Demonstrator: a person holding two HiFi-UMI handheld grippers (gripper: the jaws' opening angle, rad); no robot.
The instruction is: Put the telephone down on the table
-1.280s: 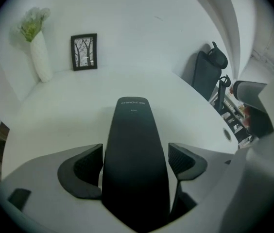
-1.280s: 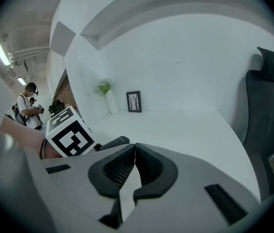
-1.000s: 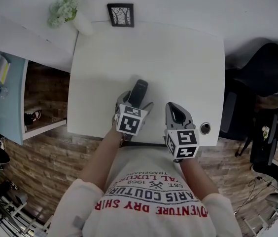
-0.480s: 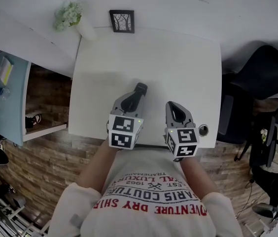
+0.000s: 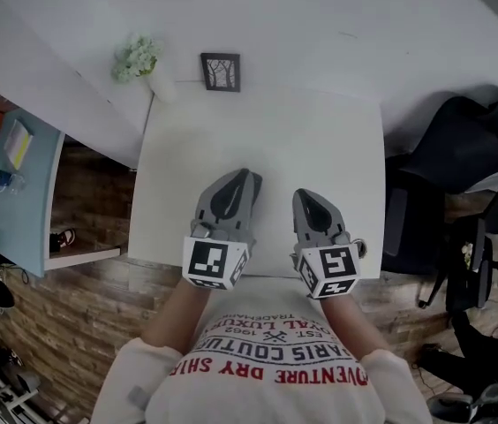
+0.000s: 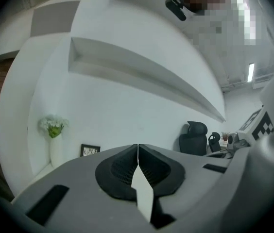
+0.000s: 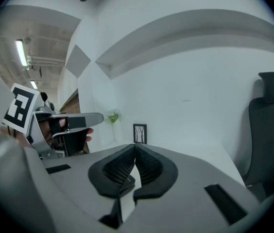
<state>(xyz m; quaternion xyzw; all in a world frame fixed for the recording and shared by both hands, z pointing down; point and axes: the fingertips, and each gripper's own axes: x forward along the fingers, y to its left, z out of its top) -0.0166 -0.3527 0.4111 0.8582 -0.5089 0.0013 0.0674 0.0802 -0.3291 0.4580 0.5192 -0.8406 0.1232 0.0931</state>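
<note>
A vase of pale flowers (image 5: pixel 146 63) is seen just left of the framed picture (image 5: pixel 221 71), a black office chair (image 5: pixel 461 144) well right of it.

The light is soft, even and indoor, with no hard glare. In my head view the white table (image 5: pixel 320 140) and wall (image 5: pixel 364 25) come out bright, almost washed, while the floor (image 5: pixel 81 316) falls dim toward the darkened corners. Shadows are faint. Both gripper views bend straight lines and sit inside black rims. A strip lamp (image 6: pixel 250 73) glows at the right of my left gripper view, a second lamp (image 7: pixel 22 52) at the left of my right one. Close up, my left gripper (image 6: pixel 137 148) and right gripper (image 7: pixel 135 147) look soft.
</note>
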